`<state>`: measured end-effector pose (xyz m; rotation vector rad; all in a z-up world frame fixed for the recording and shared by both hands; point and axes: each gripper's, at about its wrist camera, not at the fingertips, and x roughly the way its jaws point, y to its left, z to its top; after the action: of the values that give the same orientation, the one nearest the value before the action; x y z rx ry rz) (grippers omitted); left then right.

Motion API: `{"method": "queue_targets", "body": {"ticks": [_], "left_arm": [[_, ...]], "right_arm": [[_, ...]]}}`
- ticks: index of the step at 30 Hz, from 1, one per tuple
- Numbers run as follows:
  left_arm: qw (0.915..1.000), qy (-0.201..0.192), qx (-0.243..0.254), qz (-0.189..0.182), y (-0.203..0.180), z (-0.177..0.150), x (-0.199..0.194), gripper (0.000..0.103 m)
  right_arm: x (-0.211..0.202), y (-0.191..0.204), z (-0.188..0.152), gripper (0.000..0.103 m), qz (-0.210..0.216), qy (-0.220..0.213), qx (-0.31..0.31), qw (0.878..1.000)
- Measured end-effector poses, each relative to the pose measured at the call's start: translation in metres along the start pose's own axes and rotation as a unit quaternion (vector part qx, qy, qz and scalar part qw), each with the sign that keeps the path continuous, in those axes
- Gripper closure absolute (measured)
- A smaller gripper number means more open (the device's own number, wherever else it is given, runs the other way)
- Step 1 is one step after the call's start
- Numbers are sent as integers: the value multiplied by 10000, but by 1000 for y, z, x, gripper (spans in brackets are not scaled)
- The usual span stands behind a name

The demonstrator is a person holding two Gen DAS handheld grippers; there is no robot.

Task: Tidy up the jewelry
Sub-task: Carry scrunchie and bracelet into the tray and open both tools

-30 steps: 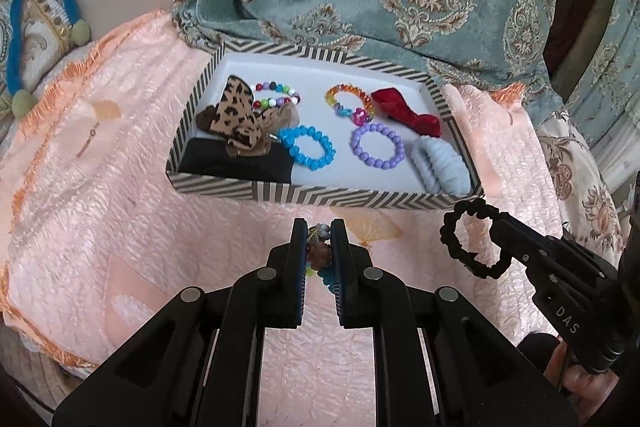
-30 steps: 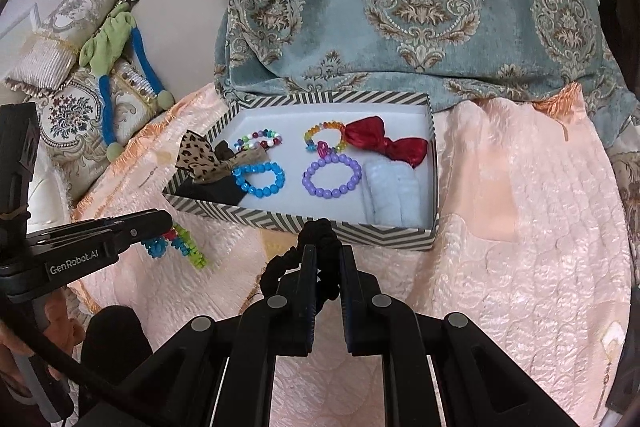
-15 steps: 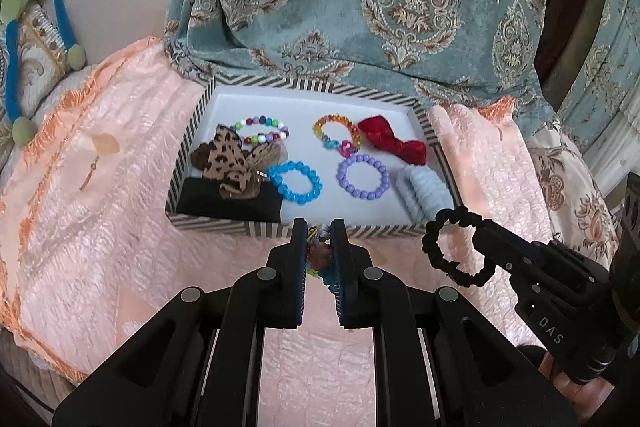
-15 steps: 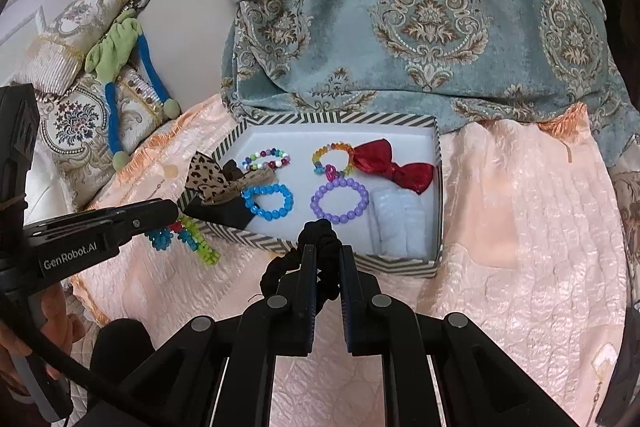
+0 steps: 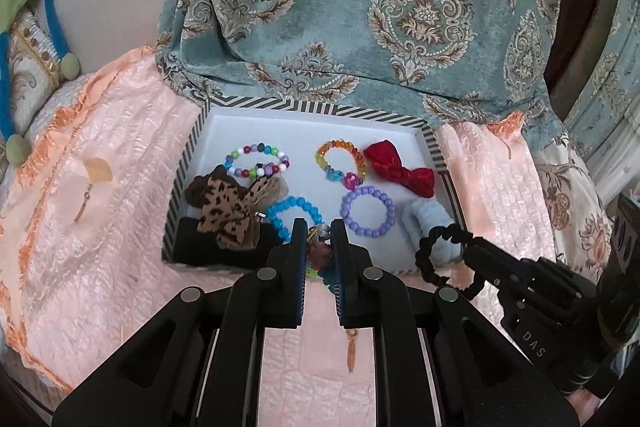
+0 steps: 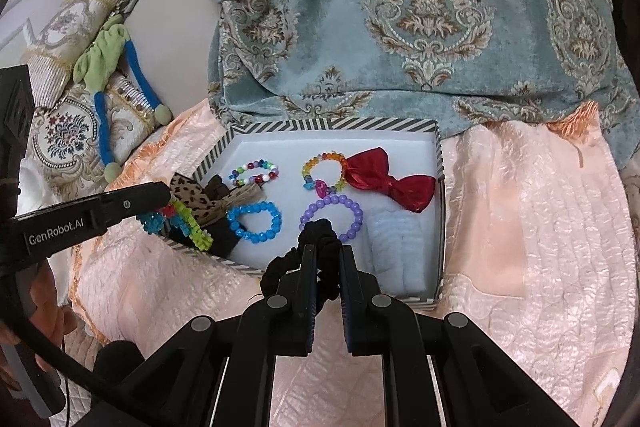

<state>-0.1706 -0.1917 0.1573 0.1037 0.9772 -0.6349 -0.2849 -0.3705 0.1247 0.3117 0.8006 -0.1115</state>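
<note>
Jewelry box (image 5: 436, 147) | left gripper (image 5: 316, 233) fingers pinching beaded bracelet (image 6: 180, 219) | right gripper (image 6: 326, 251) fingers pinching black scrunchie (image 5: 434, 259)

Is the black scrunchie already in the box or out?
Out: the shut right gripper holds the black scrunchie above the striped box's near edge.

Striped-edge white tray (image 5: 191, 163) on the pink bedspread holds: multicolour bead bracelet (image 5: 258, 160), rainbow bracelet (image 5: 339, 159), blue bracelet (image 5: 294, 217), purple bracelet (image 5: 368, 211), red bow (image 5: 400, 169), leopard bow (image 5: 232, 213), pale blue scrunchie (image 5: 430, 217). Black scrunchie (image 6: 320, 247) and a beaded green/teal bracelet (image 6: 180, 219) (both pinched, off the tray floor) hang over its near edge.
</note>
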Motion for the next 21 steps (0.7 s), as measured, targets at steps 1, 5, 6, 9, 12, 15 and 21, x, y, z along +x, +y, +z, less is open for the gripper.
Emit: {"method": "queue_targets", "body": {"ticks": [1, 5, 6, 9, 12, 15, 21], "left_arm": [[10000, 10, -11, 0, -1, 3, 3, 93], [10000, 41, 42, 49, -7, 17, 17, 93], [10000, 51, 56, 58, -8, 20, 21, 93], [9998, 88, 103, 114, -11, 32, 36, 93], [9998, 138, 72, 156, -10, 44, 52, 93], [9996, 182, 44, 215, -8, 54, 65, 93], [9990, 181, 68, 395, -3, 81, 95, 93]], "right_arm": [[3, -1, 2, 93, 0, 21, 9, 10000], [16, -7, 10, 93, 49, 89, 50, 9999], [19, -8, 13, 93, 45, 97, 50, 9999], [29, -12, 26, 93, 87, 98, 119, 9998], [40, -16, 39, 93, 129, 82, 205, 9997], [54, -21, 54, 93, 157, 104, 295, 9994], [91, -32, 84, 93, 84, 194, 503, 9985]]}}
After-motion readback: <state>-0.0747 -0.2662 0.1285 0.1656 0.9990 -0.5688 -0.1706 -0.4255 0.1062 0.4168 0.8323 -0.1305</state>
